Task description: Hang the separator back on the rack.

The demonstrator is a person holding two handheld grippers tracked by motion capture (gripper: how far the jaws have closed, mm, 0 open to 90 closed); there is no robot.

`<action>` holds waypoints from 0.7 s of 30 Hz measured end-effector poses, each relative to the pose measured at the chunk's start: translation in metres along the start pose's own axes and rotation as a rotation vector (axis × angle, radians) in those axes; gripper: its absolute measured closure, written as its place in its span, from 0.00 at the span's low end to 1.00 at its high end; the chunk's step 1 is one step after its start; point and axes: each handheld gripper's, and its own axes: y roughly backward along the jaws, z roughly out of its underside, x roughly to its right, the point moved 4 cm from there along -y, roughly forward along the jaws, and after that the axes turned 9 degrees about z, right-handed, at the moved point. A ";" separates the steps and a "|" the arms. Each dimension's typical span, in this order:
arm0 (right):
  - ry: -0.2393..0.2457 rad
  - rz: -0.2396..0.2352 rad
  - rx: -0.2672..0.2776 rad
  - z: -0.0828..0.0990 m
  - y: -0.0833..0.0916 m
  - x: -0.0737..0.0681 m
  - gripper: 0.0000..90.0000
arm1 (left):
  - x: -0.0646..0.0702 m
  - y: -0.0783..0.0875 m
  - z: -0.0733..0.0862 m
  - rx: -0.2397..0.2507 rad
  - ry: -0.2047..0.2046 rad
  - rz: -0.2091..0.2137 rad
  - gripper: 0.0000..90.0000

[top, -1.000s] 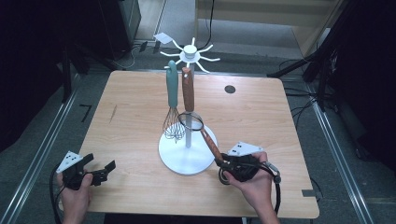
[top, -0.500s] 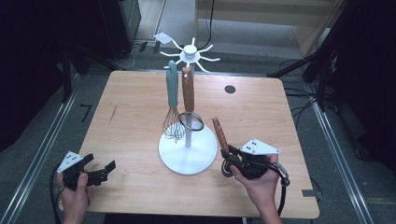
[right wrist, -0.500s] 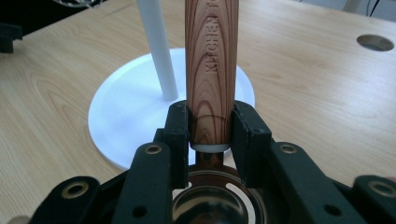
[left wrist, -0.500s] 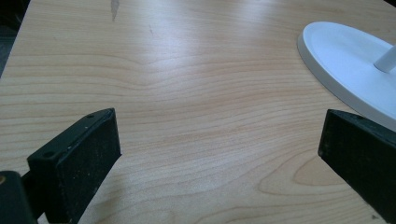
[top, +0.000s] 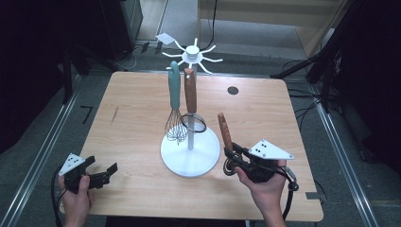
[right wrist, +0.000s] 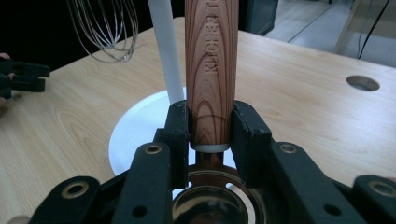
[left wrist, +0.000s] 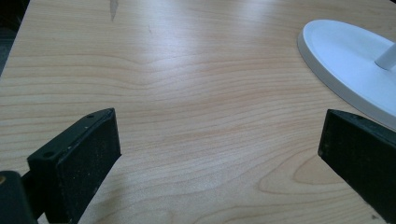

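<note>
So the right gripper (right wrist: 211, 128) has its jaws clamped on the wooden handle (right wrist: 211, 70) of a small strainer (top: 227, 142), just above the bowl. Its long axis tilts up and away toward the white stand (top: 190, 151), whose hooks (top: 193, 53) sit well above. Left gripper (top: 97, 172) idles far off on the counter (top: 137, 101), jaws apart.

A white utensil stand (top: 191, 153) sits mid-tabletop (top: 132, 109). From its top, a teal-handled whisk (top: 174, 106) hangs on the stand's left, a wooden-handled strainer (top: 191, 101) right beside it against the pole. A round hole (top: 232, 90) lies behind the stand, to its right.
</note>
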 end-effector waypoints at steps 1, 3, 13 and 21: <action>0.001 0.004 0.010 -0.002 0.001 0.000 0.79 | 0.000 0.000 0.000 -0.001 -0.001 0.000 0.00; -0.006 -0.004 0.021 -0.005 0.004 0.000 0.79 | 0.000 0.000 0.000 -0.003 -0.003 -0.002 0.00; -0.006 -0.028 0.079 -0.020 0.012 -0.005 0.79 | 0.001 0.000 0.001 -0.005 -0.012 -0.008 0.00; -0.010 -0.049 0.119 -0.033 0.017 -0.010 0.79 | 0.003 -0.001 0.001 -0.008 -0.023 -0.017 0.00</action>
